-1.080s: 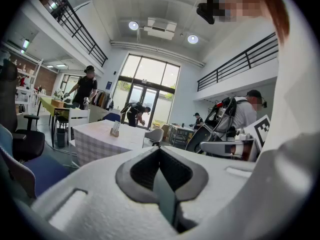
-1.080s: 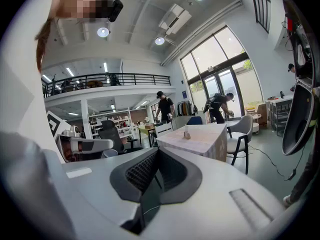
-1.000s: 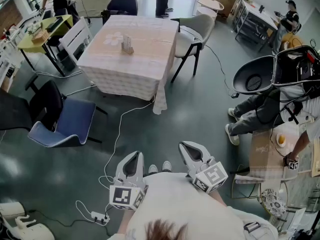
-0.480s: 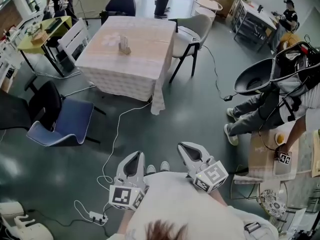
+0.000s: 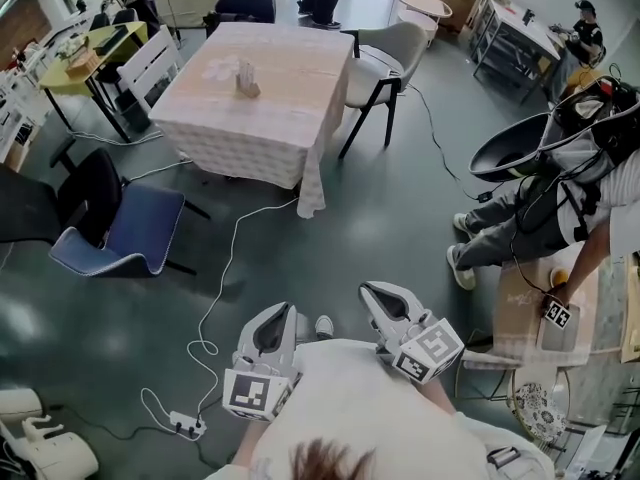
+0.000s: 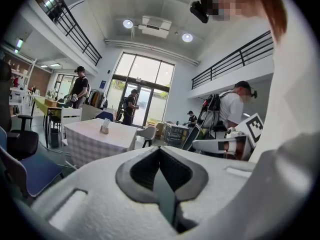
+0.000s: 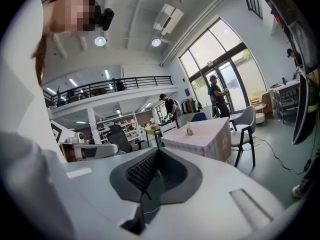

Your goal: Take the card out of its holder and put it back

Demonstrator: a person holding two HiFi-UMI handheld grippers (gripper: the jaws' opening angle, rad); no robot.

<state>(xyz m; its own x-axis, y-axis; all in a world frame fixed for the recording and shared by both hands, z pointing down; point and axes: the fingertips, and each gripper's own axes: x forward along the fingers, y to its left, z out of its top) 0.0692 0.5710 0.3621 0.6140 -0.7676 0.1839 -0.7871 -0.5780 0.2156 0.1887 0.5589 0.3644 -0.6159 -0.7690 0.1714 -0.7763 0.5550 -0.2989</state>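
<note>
1. Shifted a little up and left in the head view since a second ago: counter and card holder on it. Same low place in the picture for left gripper and right gripper.
2. Left jaws: pressed together, nothing between them. Right jaws: also closed, pad against pad, empty.
3. Card holder far ahead of both jaws and well apart from them, with bare floor between. In the left gripper view, card holder above and left of the jaws' tips; in the right gripper view, card holder above and right of the tips.
4. Card: pale, standing upright in the holder, upper part free above it. Too small to tell more. Nothing else seen in the holder.
5. Judged light, thin and easy to bend, probably smooth. Best to pinch the free upper edge, flat faces between the pads, and pull straight up.
6. Holder likely light too, so liable to slide or tip on the cloth. Better to steady its base with the other jaws. Task judged not yet begun.
</note>
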